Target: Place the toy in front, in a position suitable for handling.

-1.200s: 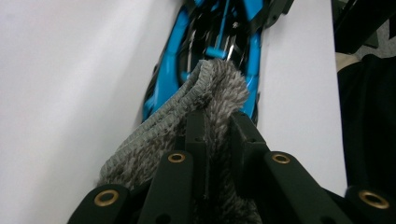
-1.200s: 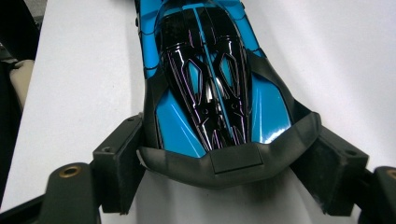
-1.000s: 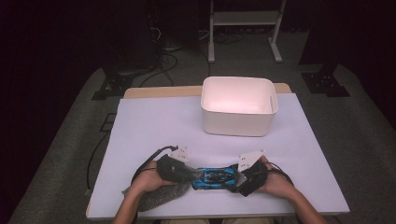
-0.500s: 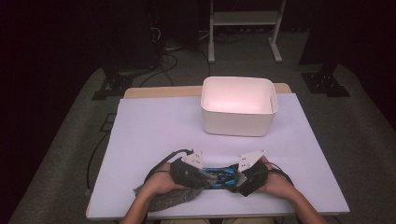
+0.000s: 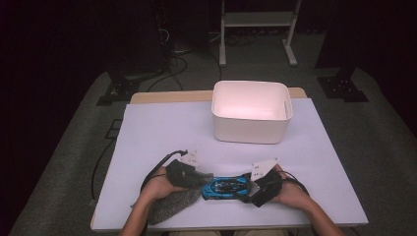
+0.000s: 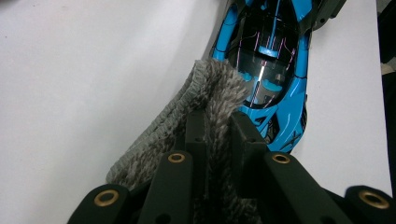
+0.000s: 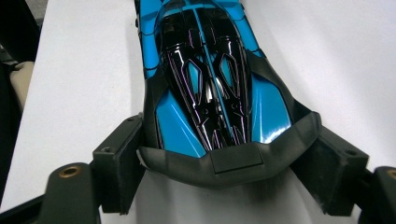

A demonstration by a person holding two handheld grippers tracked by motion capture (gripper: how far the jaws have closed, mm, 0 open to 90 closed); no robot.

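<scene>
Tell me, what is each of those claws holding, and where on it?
The left gripper pinches a fold of the grey cloth near its end. The right gripper clamps the blue toy car across its dark end piece.

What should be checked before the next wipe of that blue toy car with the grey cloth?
1. Left tongs clamped on the grey cloth: ok.
2. Right tongs gripping the end of the blue toy car on both sides: ok.
3. Cloth touching the car's body: ok, it lies against the windscreen.
4. Car resting flat on the table: ok.
5. White bin clear of the work: ok.
6. Car already clean: cannot tell.
</scene>
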